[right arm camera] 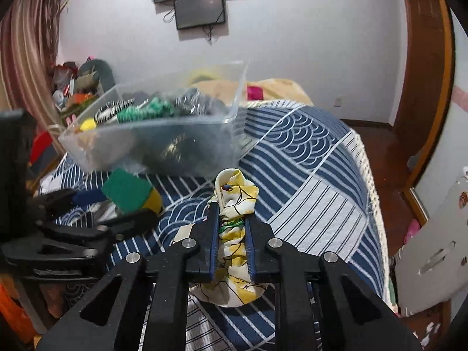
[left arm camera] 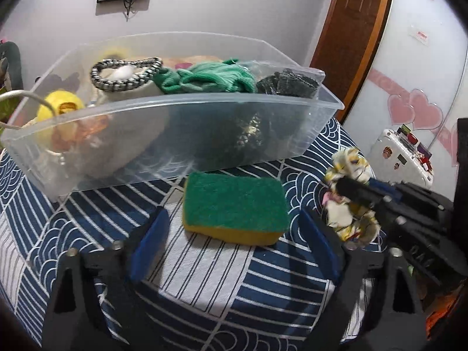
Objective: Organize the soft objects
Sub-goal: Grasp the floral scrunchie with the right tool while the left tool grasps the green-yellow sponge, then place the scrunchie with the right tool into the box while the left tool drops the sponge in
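Note:
A green-topped yellow sponge [left arm camera: 235, 207] lies on the blue-and-white patterned bed cover in front of a clear plastic bin [left arm camera: 187, 134]. My left gripper [left arm camera: 234, 231] is open, its blue pads on either side of the sponge's near end, not touching it. My right gripper [right arm camera: 231, 213] is shut on a white-and-yellow floral scrunchie [right arm camera: 235, 196], held above the cover; it shows at the right of the left wrist view [left arm camera: 348, 204]. The bin holds a green cloth [left arm camera: 204, 77], a yellow toy [left arm camera: 60, 108], a black-and-white cord and dark fabric. The sponge also shows in the right wrist view [right arm camera: 128, 190].
The bin [right arm camera: 163, 146] sits at the far side of the bed cover [left arm camera: 204, 278]. The bed's edge drops to a wood floor [right arm camera: 392, 175] on the right. Clutter is piled at the far left [right arm camera: 76, 87]. A white case [left arm camera: 400, 155] stands right of the bed.

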